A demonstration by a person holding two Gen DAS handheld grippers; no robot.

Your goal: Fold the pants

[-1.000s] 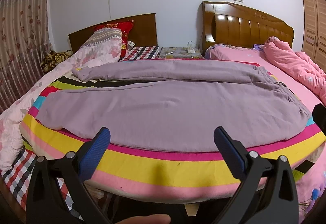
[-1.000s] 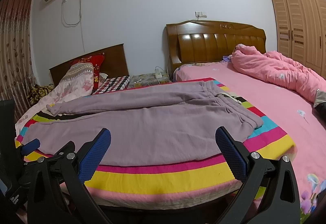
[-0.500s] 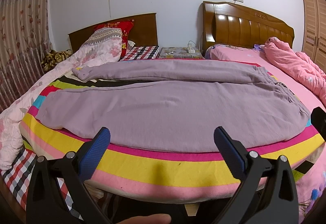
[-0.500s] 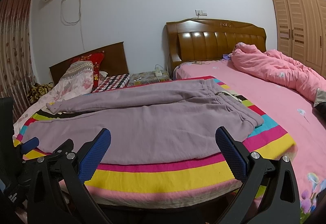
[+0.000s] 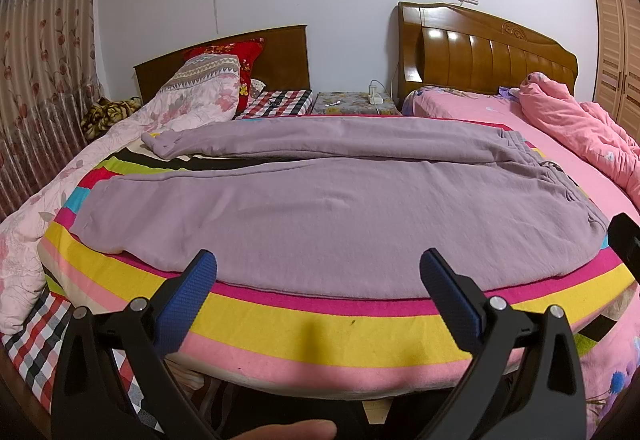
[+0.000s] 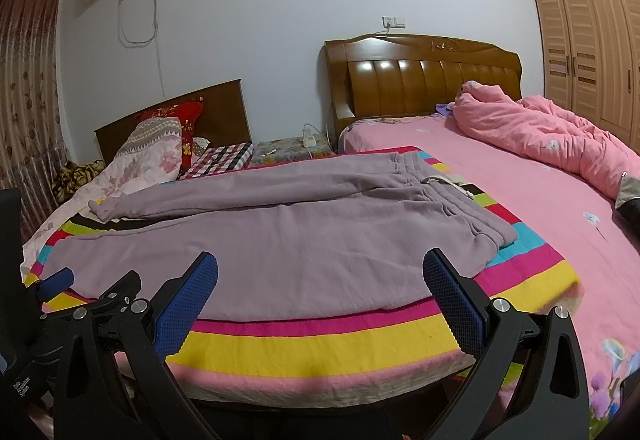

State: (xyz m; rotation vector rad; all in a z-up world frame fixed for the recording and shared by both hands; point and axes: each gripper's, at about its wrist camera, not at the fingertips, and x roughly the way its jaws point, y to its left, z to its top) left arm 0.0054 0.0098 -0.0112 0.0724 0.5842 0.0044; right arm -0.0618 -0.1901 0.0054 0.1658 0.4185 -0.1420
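Mauve sweatpants lie flat across a striped blanket on the bed, waistband to the right, legs spread apart toward the left. They also show in the right wrist view. My left gripper is open and empty, held just off the bed's near edge in front of the near leg. My right gripper is open and empty, also at the near edge, closer to the waistband. The left gripper shows at the left edge of the right wrist view.
A pink quilt is bunched on the pink bed to the right. Pillows and a floral quilt lie at the far left. A nightstand stands between two wooden headboards. A wardrobe stands far right.
The right gripper has drifted slightly, so the pants sit a little higher in its view. The left gripper has barely moved.
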